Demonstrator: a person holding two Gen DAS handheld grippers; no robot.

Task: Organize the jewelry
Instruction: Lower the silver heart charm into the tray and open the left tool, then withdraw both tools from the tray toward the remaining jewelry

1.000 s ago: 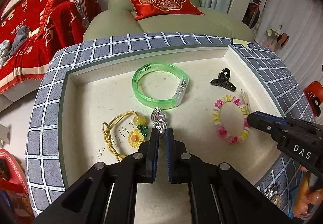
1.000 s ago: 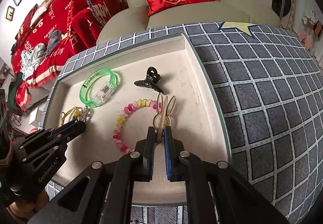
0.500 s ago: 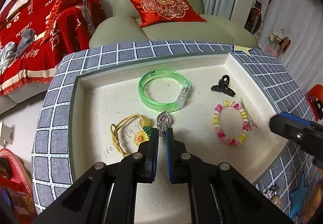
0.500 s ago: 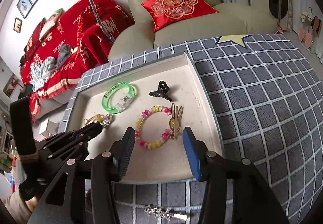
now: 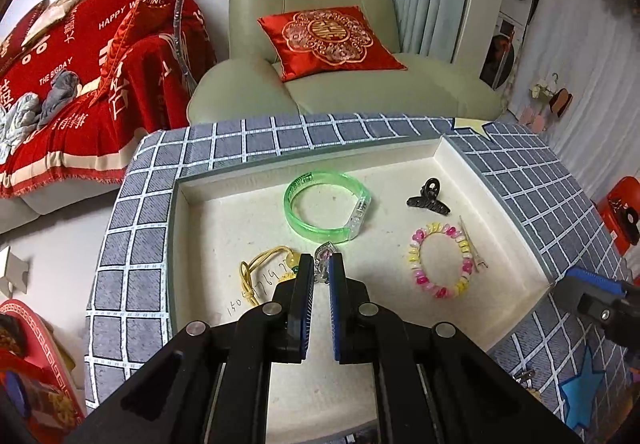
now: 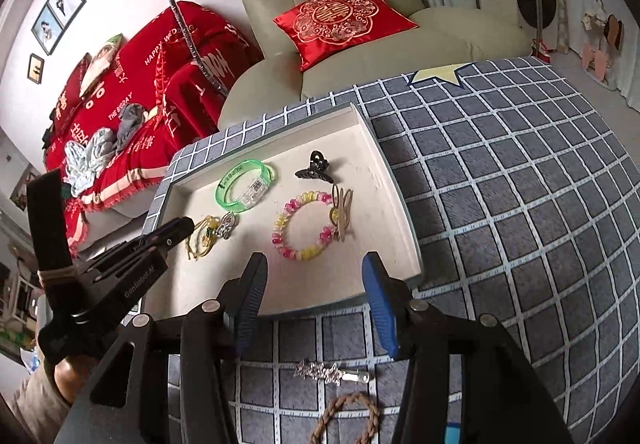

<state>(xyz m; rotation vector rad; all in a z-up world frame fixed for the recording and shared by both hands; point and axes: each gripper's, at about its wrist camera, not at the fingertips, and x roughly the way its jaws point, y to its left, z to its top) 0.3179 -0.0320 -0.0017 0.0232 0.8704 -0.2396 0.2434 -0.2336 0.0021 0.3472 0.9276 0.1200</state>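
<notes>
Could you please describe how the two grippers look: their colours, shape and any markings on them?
Both grippers are matte black plastic with silver screws at the joints. The left gripper has two flat fingers with blue ribbed pads on the inner faces; its side carries pale lettering, about "GenRobot.AI". The right gripper has the same black linkage and blue pads. No cables show. A dark strap with tan binding rises behind the left one.

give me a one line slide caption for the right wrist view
Right gripper open over the tray's near edge, jewelry laid out inside, a silver star clip waiting on the checked cloth.
</notes>
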